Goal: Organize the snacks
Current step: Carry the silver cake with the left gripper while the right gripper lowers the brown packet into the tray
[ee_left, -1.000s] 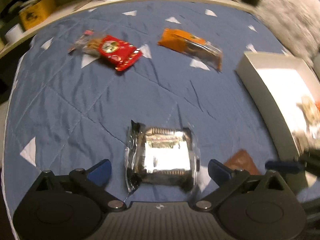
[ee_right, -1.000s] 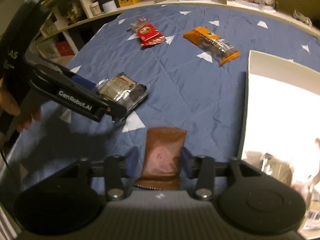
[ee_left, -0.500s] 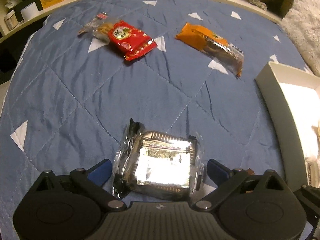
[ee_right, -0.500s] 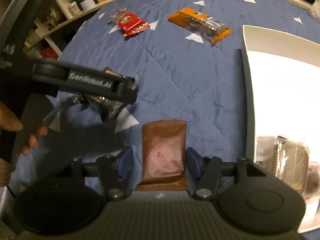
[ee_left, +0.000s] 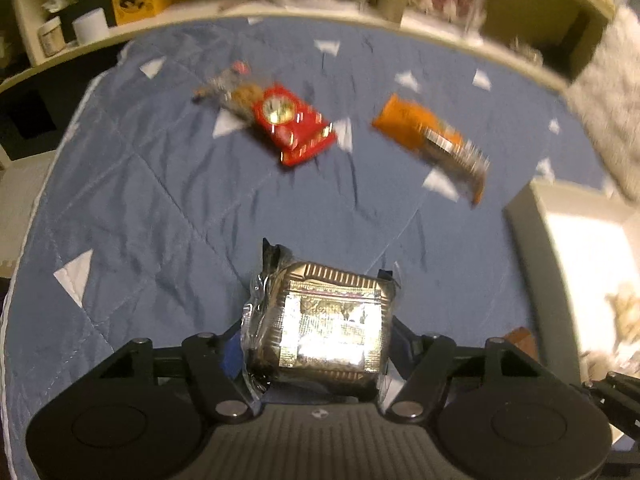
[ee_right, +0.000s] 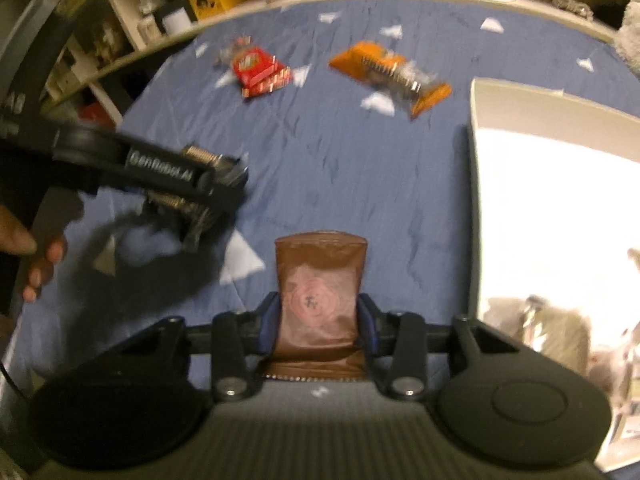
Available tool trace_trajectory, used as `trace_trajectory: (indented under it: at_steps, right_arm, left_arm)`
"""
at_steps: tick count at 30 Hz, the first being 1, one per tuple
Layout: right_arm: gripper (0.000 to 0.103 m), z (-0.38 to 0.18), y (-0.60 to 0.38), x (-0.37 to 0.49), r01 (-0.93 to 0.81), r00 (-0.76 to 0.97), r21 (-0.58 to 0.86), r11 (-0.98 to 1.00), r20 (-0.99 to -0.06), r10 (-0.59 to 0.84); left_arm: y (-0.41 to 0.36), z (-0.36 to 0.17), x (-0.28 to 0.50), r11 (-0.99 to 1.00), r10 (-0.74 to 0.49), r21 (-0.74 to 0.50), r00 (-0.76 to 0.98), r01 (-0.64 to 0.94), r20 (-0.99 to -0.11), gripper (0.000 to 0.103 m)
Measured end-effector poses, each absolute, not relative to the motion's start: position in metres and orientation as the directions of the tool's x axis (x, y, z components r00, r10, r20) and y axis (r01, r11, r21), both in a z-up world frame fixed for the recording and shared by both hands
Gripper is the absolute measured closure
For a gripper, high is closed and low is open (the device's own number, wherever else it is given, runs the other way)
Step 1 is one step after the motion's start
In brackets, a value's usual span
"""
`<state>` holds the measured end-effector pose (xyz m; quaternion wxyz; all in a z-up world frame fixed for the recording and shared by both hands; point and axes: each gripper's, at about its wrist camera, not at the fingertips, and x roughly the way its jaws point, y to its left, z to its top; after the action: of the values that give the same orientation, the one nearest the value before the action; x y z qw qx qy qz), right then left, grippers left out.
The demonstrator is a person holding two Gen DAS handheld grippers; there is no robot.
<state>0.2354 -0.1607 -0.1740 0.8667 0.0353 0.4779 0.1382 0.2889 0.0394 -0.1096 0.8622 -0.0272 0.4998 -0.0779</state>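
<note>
On the blue quilt are four wrapped snacks: one silver foil-trayed packet (ee_left: pixel 326 328), one brown pouch (ee_right: pixel 318 304), one red packet (ee_left: pixel 294 126), one orange packet (ee_left: pixel 430 140), plus one white box (ee_right: pixel 500 120).

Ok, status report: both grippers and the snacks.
Left gripper shut on foil snack pack. Right gripper shut on brown packet. Red packet, orange packet on quilt. White box right, unobstructed.

Far side of quilt (ee_left: pixel 160 200): red snack pack (ee_left: pixel 294 122) left, orange snack pack (ee_left: pixel 432 140) right.
Right edge: white box (ee_left: pixel 532 240).
</note>
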Motion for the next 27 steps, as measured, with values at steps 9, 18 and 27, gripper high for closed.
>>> trace_trajectory:
  at_steps: [9, 18, 27]
  right_arm:
    - [0.056, -0.128, -0.196, 0.234, -0.151, 0.629, 0.200, 0.968, -0.736, 0.250]
    - [0.056, -0.094, -0.237, 0.229, -0.112, 0.679, 0.164, 0.980, -0.707, 0.196]
    - [0.056, -0.089, -0.276, 0.225, -0.039, 0.697, 0.122, 0.992, -0.708, 0.115]
  left_arm:
    - [0.023, -0.065, 0.267, 0.970, -0.241, -0.194, 0.589, 0.143, -0.772, 0.034]
    - [-0.013, -0.043, 0.252, 0.938, -0.345, -0.292, 0.616, 0.188, -0.708, 0.034]
    - [-0.064, -0.045, 0.251, 0.907, -0.417, -0.361, 0.591, 0.219, -0.691, 0.034]
